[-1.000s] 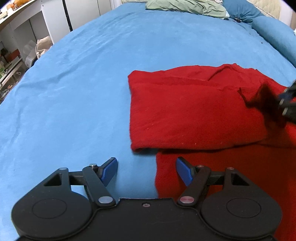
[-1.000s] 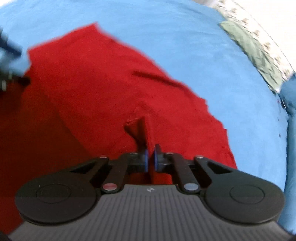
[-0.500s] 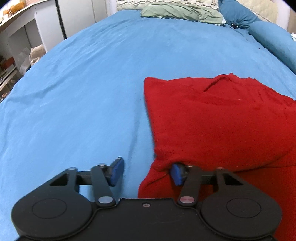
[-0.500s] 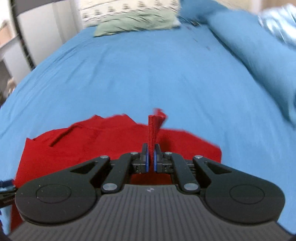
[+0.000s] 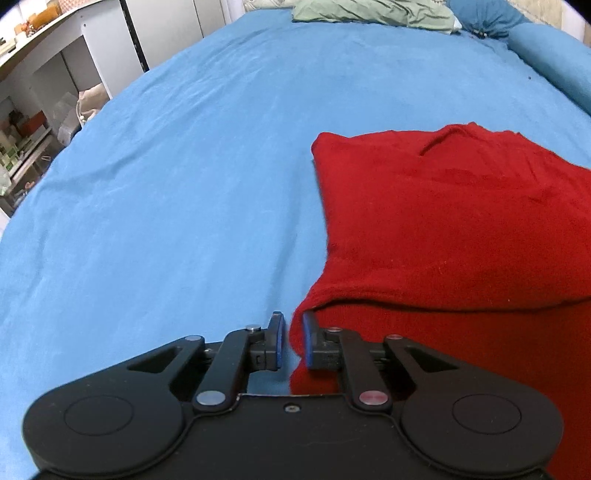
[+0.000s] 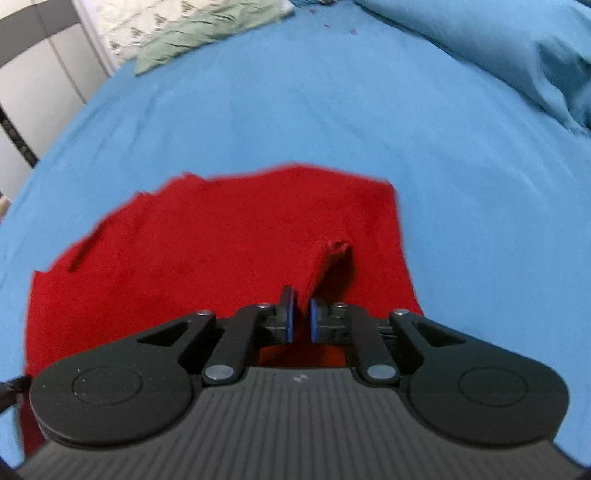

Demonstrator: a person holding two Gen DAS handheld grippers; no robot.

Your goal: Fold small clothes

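Two grippers work one red garment spread on your blue bed sheet. The garment lies folded over itself toward the near right of the bed in the left wrist view, its upper layer ending in a soft edge that runs across just ahead of your left gripper.

Your left gripper's jaws have just been closing, and the garment's near left corner stands between the blue pads. A narrow gap is left on the left side, so the pads do not look pressed onto the cloth; the right pad touches the red edge.

Your right gripper, seen from its own camera, sits over the garment's near right part. Its jaws have just been opening from a tight pinch, and a raised ridge of red fabric runs from between the pads away from the camera. The pads stand slightly apart, and whether they grip the ridge you cannot tell from this blurred view.

At the head of the bed lies a green cloth against a patterned pillow, with a blue pillow and bunched blue bedding to the right. White shelves holding small items stand off the bed's left side.
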